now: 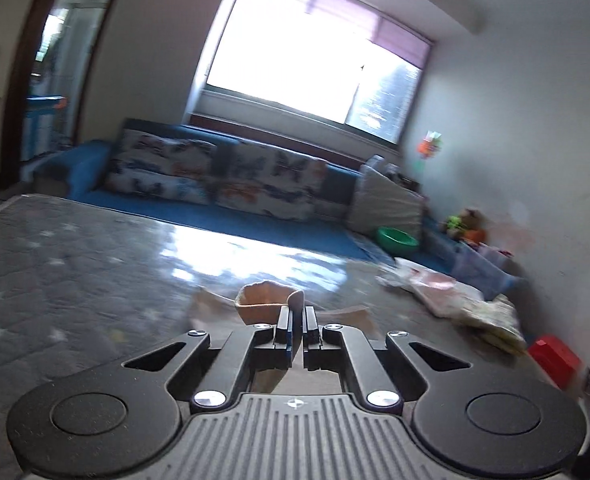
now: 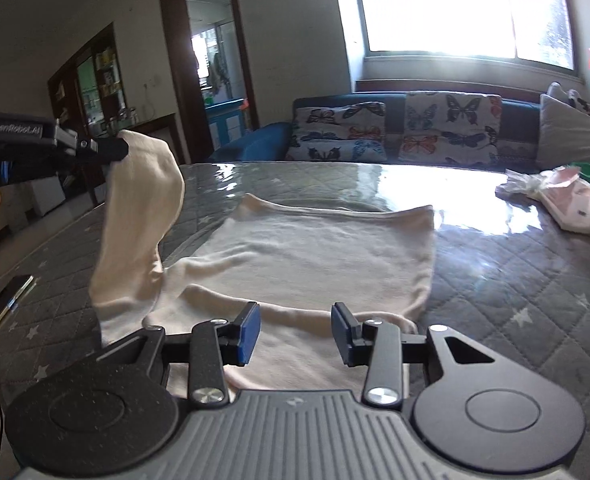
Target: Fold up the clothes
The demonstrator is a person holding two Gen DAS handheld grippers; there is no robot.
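Left claw [image 2: 125,148] pinches the cream garment's sleeve [image 2: 143,216] aloft; right claw [image 2: 295,334] gapes, seemingly empty, over its hem.

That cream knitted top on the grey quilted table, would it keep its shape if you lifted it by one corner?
Probably not. The cream knitted top looks floppy: the sleeve pinched in the left gripper hangs and curves limply. It seems light, since that small pinch lifts the sleeve. On the glossy grey table cover it might slide if pushed.

Bright window [image 2: 463,8] above a blue sofa [image 2: 255,144] with butterfly cushions [image 2: 451,124]; dark doorway [image 2: 211,60] left.
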